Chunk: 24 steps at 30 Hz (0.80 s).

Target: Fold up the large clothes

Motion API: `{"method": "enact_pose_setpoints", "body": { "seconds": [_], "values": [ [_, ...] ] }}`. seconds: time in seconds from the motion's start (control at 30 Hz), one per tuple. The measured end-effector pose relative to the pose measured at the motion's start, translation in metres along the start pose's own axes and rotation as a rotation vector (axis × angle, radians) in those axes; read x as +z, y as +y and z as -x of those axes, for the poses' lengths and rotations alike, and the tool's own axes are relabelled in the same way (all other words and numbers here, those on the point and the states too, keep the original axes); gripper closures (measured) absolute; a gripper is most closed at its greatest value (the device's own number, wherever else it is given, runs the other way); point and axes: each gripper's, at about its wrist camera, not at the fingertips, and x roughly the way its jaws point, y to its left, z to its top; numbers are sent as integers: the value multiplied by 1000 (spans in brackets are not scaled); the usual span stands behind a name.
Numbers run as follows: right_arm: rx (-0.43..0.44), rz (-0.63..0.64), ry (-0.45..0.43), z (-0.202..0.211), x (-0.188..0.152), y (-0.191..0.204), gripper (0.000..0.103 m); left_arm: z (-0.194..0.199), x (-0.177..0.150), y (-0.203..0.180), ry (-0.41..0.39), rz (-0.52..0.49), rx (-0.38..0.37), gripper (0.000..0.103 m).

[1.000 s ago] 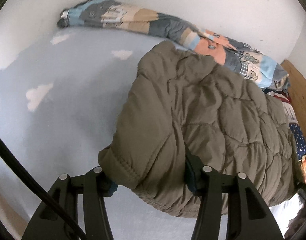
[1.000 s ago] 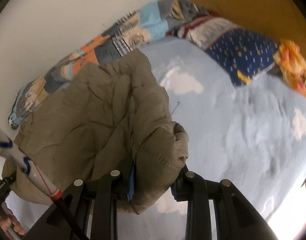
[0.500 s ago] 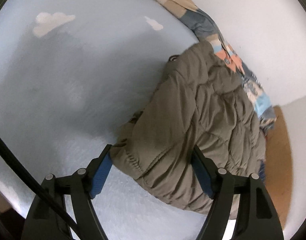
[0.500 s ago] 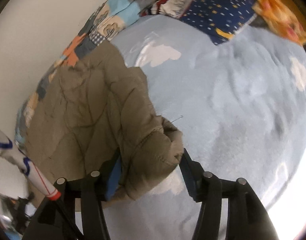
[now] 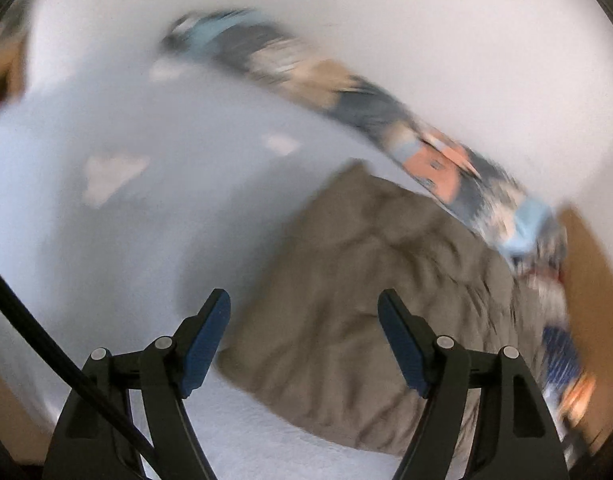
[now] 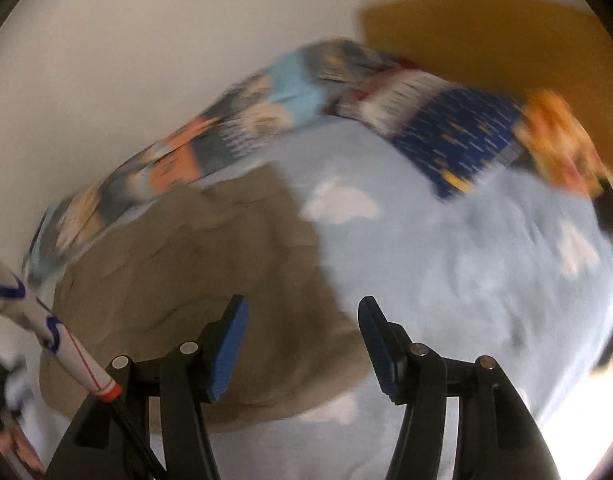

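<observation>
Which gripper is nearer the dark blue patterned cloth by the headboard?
Right. The right gripper hangs open with the dark blue patterned cloth ahead of it; the left gripper, open over the olive quilted jacket, sees it at the far right edge.

Jacket (image 5: 370, 304) on bed (image 5: 106, 240), blanket (image 5: 426, 152) behind.

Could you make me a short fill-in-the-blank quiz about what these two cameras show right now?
1. Both grippers, left gripper and right gripper, are ___.
2. The olive jacket lies on a light blue sheet printed with white ___.
3. The jacket is held by ___ gripper.

Missing words: open; clouds; neither
</observation>
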Motion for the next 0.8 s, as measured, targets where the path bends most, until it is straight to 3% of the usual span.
{"method": "enact_pose_setpoints", "body": {
  "seconds": [0.13, 0.23, 0.4, 0.53, 0.8],
  "values": [
    [48, 170, -9, -8, -12, 52, 41, -2, -23, -67, -27, -281, -10, 28],
    [68, 227, 13, -20, -21, 78, 41, -17, -42, -89, 6, -383, 6, 28],
    [61, 264, 71, -50, -30, 94, 42, -50, -54, -90, 64, -380, 40, 27],
    [48, 241, 147, -75, -36, 86, 42, -65, -58, -92, 53, -397, 79, 16],
    [19, 242, 207, -98, -44, 85, 38, -68, -70, -93, 11, -461, 124, 12]
  ]
}}
